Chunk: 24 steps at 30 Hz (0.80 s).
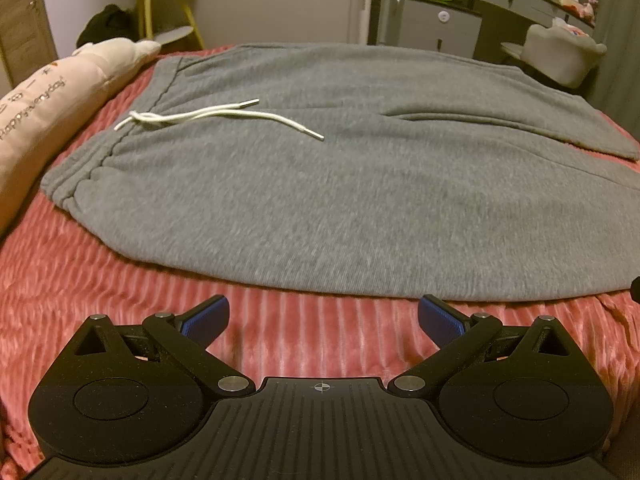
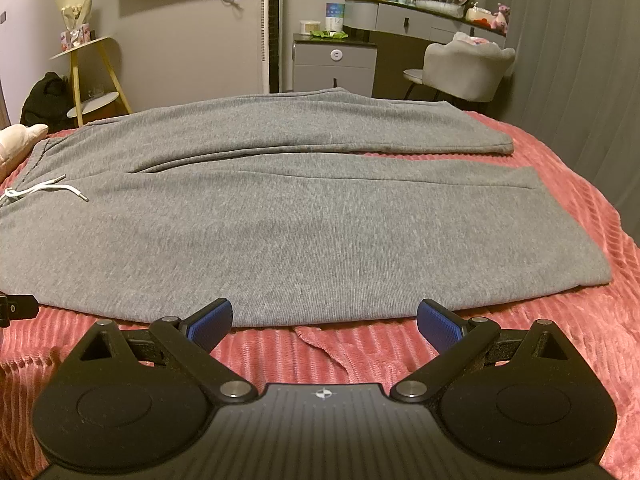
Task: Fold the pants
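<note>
Grey sweatpants (image 1: 320, 184) lie flat on a pink ribbed bedspread (image 1: 120, 280), waistband at the left with a white drawstring (image 1: 208, 116), both legs running to the right. My left gripper (image 1: 323, 316) is open and empty, just short of the near edge by the waist end. In the right wrist view the pants (image 2: 280, 232) show both legs side by side, cuffs at the right. My right gripper (image 2: 324, 318) is open and empty, at the near edge of the near leg. A bit of the left gripper (image 2: 18, 308) shows at that view's left edge.
A pink pillow with writing (image 1: 44, 112) lies left of the waistband. Beyond the bed stand a yellow side table (image 2: 94, 76), a grey cabinet (image 2: 334, 68), a grey chair (image 2: 466, 68) and a dresser (image 2: 420, 16). Bare bedspread (image 2: 560, 320) lies to the right.
</note>
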### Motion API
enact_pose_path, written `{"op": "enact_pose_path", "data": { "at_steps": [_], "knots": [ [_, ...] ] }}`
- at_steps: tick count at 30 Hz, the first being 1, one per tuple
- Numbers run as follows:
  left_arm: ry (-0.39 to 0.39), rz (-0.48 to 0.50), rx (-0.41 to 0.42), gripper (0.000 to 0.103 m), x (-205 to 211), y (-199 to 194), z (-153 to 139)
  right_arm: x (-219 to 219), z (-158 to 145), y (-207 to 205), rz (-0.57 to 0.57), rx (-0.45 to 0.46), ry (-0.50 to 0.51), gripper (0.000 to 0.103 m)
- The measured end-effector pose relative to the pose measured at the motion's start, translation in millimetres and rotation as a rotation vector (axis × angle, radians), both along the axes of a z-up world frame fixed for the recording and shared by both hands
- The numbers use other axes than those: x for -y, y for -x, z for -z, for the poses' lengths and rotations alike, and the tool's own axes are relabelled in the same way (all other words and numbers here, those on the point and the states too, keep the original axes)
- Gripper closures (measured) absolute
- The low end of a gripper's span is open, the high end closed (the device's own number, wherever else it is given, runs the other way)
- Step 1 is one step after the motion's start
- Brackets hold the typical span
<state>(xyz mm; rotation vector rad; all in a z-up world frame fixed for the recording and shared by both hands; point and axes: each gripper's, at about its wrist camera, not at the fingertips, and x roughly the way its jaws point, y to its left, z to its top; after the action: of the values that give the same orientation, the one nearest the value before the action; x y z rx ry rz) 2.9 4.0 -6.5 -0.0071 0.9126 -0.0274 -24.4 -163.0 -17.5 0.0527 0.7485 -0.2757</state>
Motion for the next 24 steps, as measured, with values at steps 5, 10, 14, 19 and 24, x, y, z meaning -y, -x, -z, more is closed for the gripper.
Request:
{"op": "enact_pose_path", "data": {
  "at_steps": [5, 10, 14, 19, 24],
  "knots": [
    [0.004, -0.001, -0.005, 0.000, -0.3, 0.9, 0.7, 0.0, 0.0, -0.4, 0.001, 0.000, -0.007, 0.004],
    [0.007, 0.001, -0.007, 0.000, -0.4, 0.9, 0.3, 0.9, 0.4, -0.2, 0.003, 0.001, -0.018, 0.004],
    [0.007, 0.003, -0.010, 0.000, 0.6, -1.0, -0.3, 2.4, 0.8, -0.8, 0.004, 0.001, -0.025, 0.004],
    [0.008, 0.004, -0.016, 0.000, 1.0, -2.2, -0.3, 3.8, 1.8, -0.9, 0.002, 0.000, -0.032, 0.004],
    [0.006, 0.007, -0.023, 0.000, 2.0, -3.6, 0.4, 4.7, 2.4, -1.3, 0.001, 0.000, -0.037, 0.004]
  ]
}}
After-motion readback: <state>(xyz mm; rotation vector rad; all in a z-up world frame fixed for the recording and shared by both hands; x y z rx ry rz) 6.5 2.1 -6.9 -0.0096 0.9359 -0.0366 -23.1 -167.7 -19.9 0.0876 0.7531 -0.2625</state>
